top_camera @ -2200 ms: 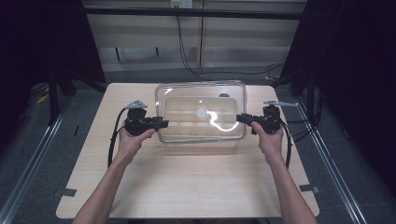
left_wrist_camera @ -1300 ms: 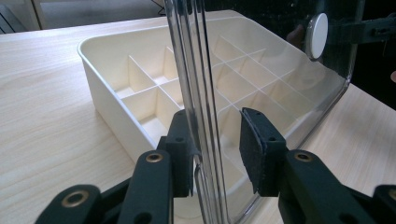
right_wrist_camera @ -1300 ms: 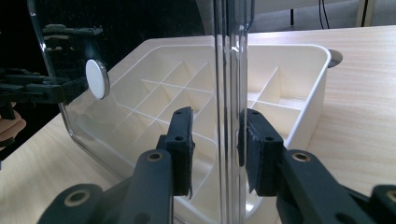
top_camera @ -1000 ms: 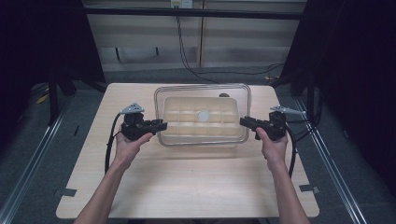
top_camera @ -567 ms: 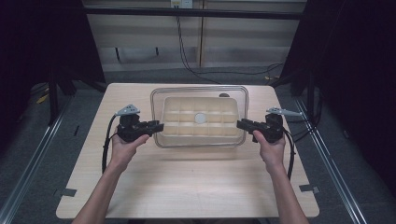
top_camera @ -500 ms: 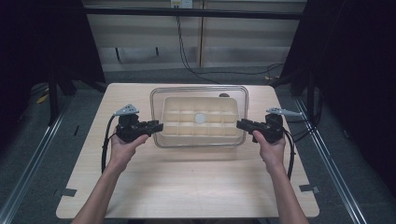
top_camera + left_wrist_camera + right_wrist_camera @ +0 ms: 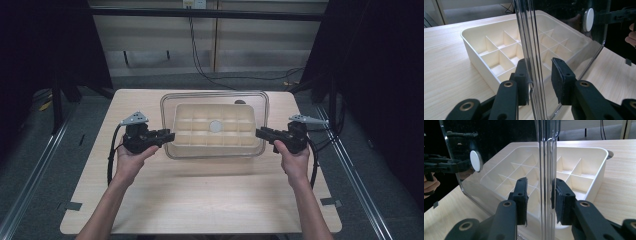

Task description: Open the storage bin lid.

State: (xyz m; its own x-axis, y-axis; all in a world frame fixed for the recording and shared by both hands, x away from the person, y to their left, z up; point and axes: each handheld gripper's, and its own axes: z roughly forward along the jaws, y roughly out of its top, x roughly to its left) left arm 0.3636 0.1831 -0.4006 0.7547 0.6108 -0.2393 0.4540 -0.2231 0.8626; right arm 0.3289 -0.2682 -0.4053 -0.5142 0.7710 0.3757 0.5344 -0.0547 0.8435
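Note:
A clear plastic lid (image 7: 167, 107) with a white round knob (image 7: 215, 126) hangs level just above a cream tray (image 7: 200, 131) of small compartments in the middle of the table. My left gripper (image 7: 170, 135) is shut on the lid's left rim, and my right gripper (image 7: 259, 132) is shut on its right rim. In the left gripper view the black pads (image 7: 522, 75) straddle the rim of the lid (image 7: 564, 30), with the tray (image 7: 481, 37) on its underside. The right gripper view has the same hold (image 7: 540, 195) on the lid (image 7: 499, 140) over the tray (image 7: 584, 157).
The light wooden table (image 7: 210, 200) has bare surface in front of the tray and at both sides. A small dark round object (image 7: 240, 102) lies behind the tray. Metal rails and dark floor flank the table.
The lid was tilted and catching glare earlier. It has levelled out and come down closer over the tray, with both hands moving slightly toward the person.

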